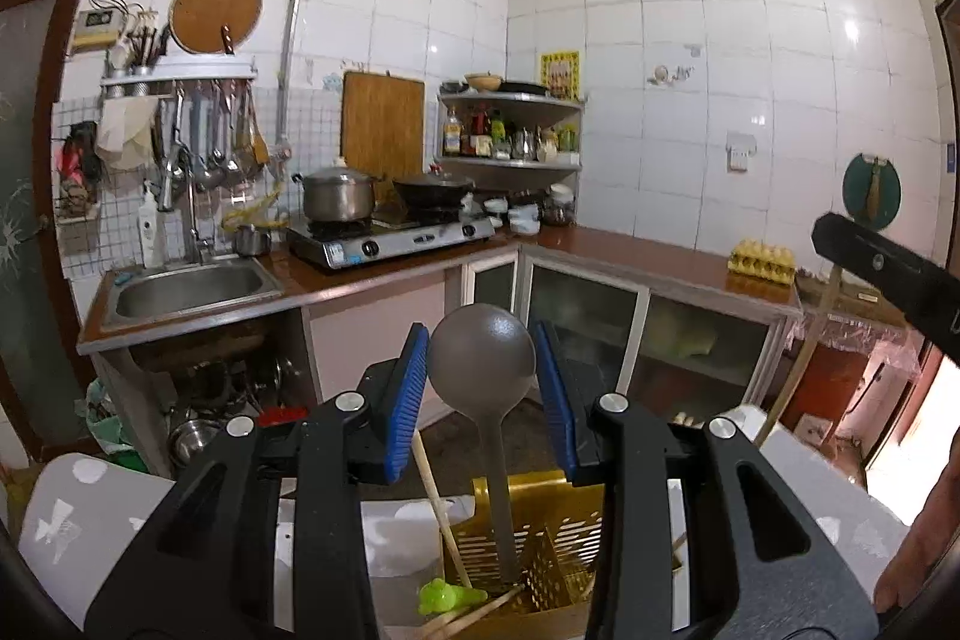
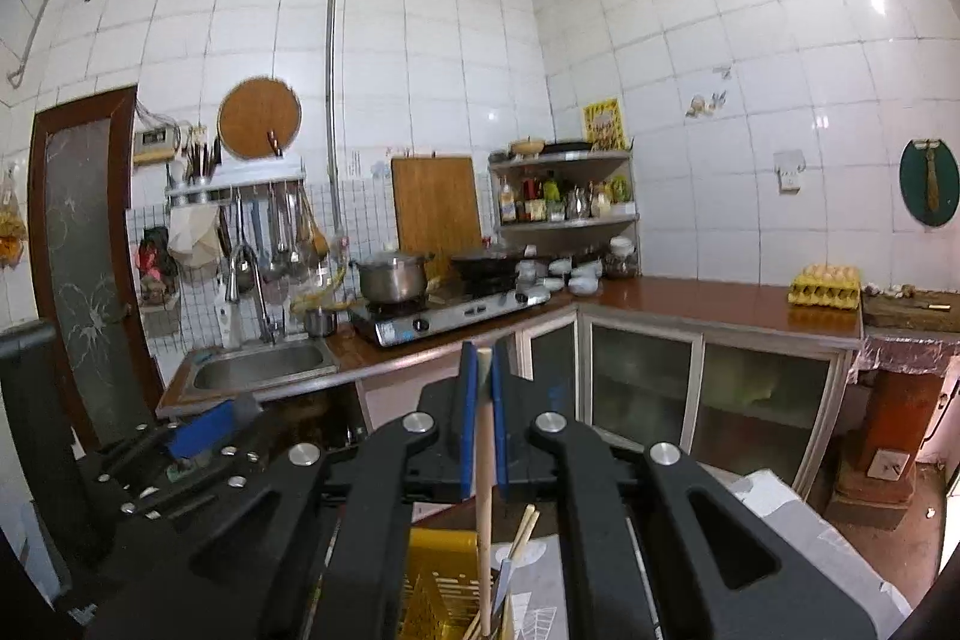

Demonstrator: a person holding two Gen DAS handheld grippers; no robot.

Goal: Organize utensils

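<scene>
Left gripper (image 1: 483,388) | ladle (image 1: 483,364) between blue pads (bowl up)

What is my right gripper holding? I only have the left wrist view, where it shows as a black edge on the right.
Observer: The right gripper is shut on a pale wooden handle that stands upright between its blue pads.
Operator: Where does the lower end of that handle go?
Observer: Down into the yellow basket, next to a pair of chopsticks that lean to its right.
</scene>
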